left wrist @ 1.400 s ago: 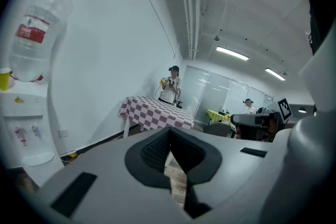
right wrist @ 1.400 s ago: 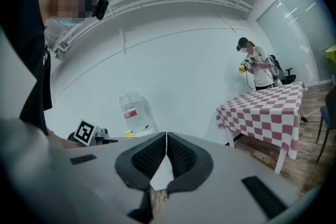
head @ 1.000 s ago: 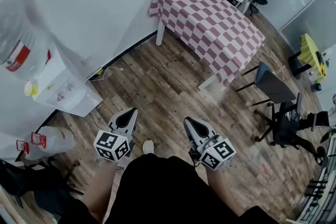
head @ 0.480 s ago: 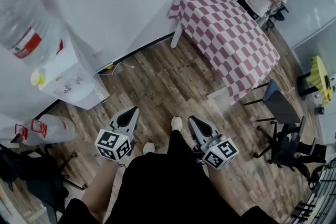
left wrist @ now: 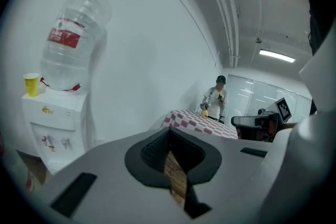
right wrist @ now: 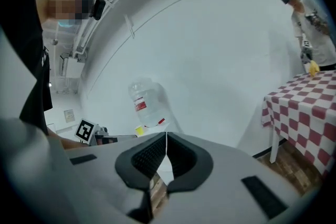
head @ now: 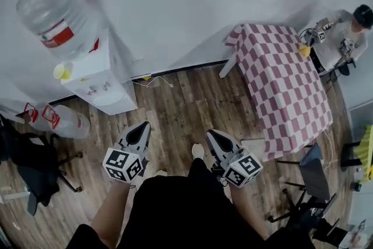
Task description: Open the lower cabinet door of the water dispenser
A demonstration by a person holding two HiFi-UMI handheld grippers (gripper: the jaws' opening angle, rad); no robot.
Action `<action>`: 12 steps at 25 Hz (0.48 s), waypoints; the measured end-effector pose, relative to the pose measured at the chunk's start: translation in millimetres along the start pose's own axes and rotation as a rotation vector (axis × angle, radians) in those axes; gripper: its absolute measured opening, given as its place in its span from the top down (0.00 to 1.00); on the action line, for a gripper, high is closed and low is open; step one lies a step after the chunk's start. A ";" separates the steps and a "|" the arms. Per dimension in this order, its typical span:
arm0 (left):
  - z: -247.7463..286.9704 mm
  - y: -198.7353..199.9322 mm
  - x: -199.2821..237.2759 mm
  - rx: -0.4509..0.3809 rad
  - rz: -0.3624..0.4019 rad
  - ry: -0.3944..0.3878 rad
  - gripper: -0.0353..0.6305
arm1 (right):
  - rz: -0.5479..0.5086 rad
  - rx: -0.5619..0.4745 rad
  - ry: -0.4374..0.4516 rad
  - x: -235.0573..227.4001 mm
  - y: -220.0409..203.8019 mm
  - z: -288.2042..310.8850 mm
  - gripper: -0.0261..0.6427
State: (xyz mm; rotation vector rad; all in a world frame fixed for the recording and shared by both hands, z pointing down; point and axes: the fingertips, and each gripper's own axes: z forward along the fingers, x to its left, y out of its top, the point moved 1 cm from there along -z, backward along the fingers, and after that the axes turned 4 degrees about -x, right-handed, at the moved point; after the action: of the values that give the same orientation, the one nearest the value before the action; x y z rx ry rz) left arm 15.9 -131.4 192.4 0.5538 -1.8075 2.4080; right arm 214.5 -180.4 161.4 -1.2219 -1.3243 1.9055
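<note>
Left hand-held gripper (head: 143, 125): jaws together, nothing between them. Right hand-held gripper (head: 211, 134): jaws likewise pressed together, empty. Both are held low in front of the person, side by side, tips toward the wall, above the wooden floor (head: 180, 96). The water dispenser (head: 99, 84) stands against that wall, ahead and to the left of the left hand-held gripper and well apart from both (the right one is the farther). An inverted bottle (head: 61, 6) sits on top, with a yellow cup (head: 60, 71) at its base. The lower cabinet door cannot be made out from this steep angle. A spare bottle (head: 61, 121) lies on the floor just left of the dispenser. A bench (head: 288, 90) under a checked cloth stands to the right, a seated person (head: 344, 38) at its far end.
</note>
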 end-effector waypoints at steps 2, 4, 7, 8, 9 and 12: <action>7.7 5.6 0.0 -0.019 -0.017 0.057 0.93 | -0.027 0.029 0.076 -11.3 10.8 17.5 0.93; 15.9 9.7 0.1 -0.034 -0.030 0.109 0.93 | -0.040 0.054 0.137 -24.6 18.0 32.1 0.93; 26.6 14.4 1.0 -0.055 -0.052 0.196 0.93 | -0.034 0.098 0.219 -47.6 22.5 51.7 0.93; 28.3 15.2 1.4 -0.060 -0.058 0.229 0.93 | -0.032 0.115 0.251 -53.6 23.4 58.5 0.93; 29.3 14.8 1.5 -0.062 -0.065 0.263 0.93 | -0.028 0.131 0.285 -58.6 24.0 65.1 0.93; 30.6 6.8 -1.9 -0.061 -0.086 0.366 0.93 | -0.020 0.173 0.388 -73.5 24.1 83.3 0.93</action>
State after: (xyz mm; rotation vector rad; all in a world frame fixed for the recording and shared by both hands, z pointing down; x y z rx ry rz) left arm 23.0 -162.0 192.8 0.1657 -1.6566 2.2112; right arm 176.9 -286.5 177.2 -1.3940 -0.9449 1.6245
